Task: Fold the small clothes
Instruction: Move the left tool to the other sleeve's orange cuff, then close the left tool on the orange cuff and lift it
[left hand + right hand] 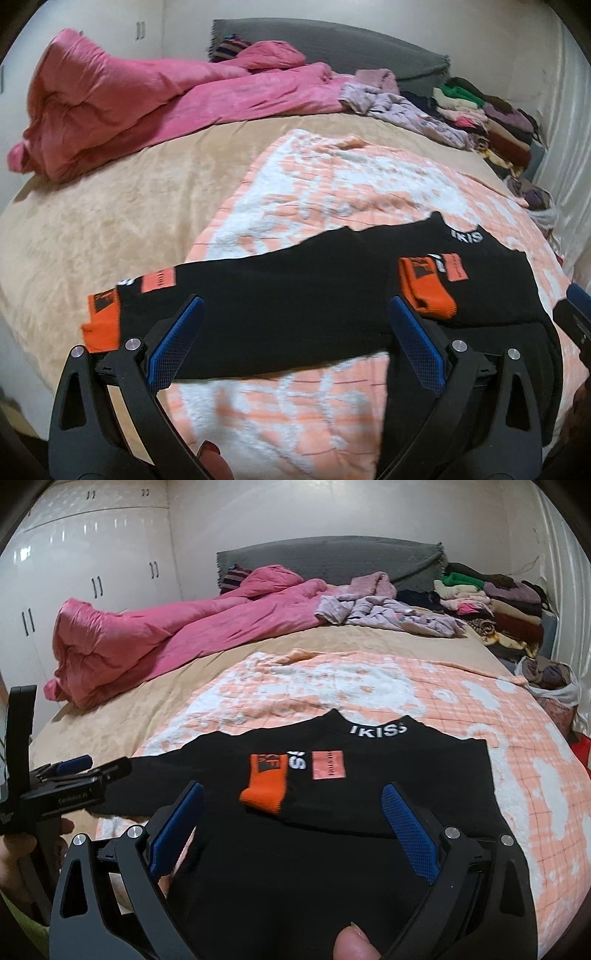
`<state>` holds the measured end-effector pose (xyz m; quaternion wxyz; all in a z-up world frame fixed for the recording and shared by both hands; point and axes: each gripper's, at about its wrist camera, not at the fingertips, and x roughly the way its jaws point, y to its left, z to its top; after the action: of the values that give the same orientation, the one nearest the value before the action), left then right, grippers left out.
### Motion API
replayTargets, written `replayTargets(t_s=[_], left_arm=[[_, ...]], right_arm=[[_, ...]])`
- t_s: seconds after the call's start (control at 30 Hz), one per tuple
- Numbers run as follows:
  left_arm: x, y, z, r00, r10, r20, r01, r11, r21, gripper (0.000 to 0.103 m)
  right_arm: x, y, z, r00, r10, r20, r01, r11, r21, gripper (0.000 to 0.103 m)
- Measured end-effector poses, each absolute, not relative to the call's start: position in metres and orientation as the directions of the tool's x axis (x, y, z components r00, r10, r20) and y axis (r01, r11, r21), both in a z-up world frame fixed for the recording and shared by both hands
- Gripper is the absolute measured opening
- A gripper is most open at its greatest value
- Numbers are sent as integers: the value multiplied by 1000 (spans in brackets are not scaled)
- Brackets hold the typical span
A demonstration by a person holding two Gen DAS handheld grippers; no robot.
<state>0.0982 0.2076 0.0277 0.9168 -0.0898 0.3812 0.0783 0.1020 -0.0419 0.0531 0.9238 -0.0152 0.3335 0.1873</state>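
Lying flat on the peach-and-white blanket (332, 192) of the bed, the black top (295, 295) is seen in the left wrist view directly ahead of the left claw (295, 332), whose blue-padded fingers are spread wide with nothing between them. One sleeve is already folded across the chest, its orange cuff (428, 291) resting on the body just beside the claw's right-hand finger. The other sleeve is stretched out toward the left of this view, ending in a second orange cuff (103, 317) just outside the left-hand finger. The long axis of that sleeve is thus laid crosswise to the claw's pointing direction. At the right edge a part of the right claw (576, 314) is glimpsed.

In the right wrist view the right claw (291, 827) is likewise held wide and empty, above the lower body of the top (369, 867), with the collar lettering (378, 730) farther ahead and the folded cuff (266, 786) between the fingers' lines. The left claw (92, 768) is seen at the left, near the outstretched sleeve (166, 771); whether it touches the cloth cannot be told.

The outstretched sleeve is judged to be the part left to fold, and the left claw is the nearer one to it.
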Motion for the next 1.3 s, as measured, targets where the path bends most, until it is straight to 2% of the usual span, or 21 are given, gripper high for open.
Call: replayTargets(t_s=[0.43,1.13,1.3], left_arm=[[79,292,9,654,156,-741,-403,900,-166,93],[48,377,-31,562,237,-793,-584,793,-177,93],[45,388,-46,549,224,-805,-609,766,-203,93]], right_arm=[[105,12,41,650,406,-642,-471,879,79,96],[109,120,17,506,502,-701,-662,747,57,96],[109,125,10,488,507,-710,-670,739,67,96]])
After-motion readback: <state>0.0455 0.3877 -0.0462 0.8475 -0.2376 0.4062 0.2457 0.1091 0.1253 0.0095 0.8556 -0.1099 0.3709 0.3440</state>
